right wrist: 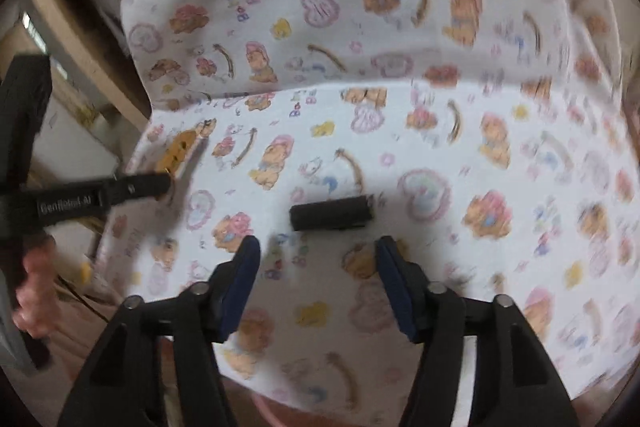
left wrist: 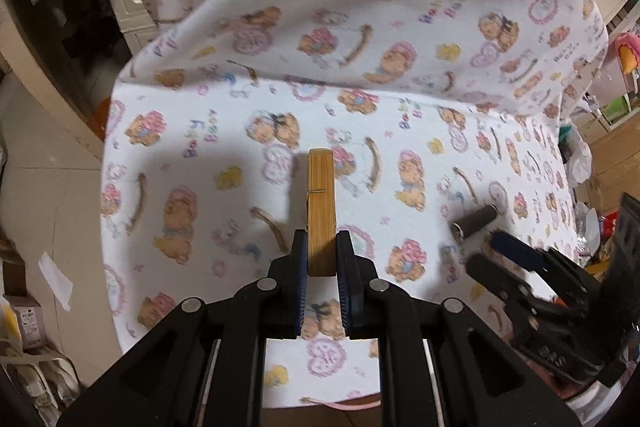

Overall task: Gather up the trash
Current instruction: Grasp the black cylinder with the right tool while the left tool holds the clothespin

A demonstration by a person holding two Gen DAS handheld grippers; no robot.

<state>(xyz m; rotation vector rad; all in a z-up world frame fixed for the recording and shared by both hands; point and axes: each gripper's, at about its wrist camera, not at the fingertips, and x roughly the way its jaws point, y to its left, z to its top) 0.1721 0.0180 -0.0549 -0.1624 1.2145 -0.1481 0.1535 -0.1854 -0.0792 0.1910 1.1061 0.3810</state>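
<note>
The left gripper is clamped on a wooden spring clothespin, held above the bear-printed white cloth. The right gripper stands wide apart — a dark cylindrical tube lies on the cloth just ahead, untouched.

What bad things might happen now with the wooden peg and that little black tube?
The left gripper pinches only one end of the clothespin, so it might swivel or slip out. The black tube lies on its side on the soft cloth; the open right gripper might nudge it and make it roll away.
</note>
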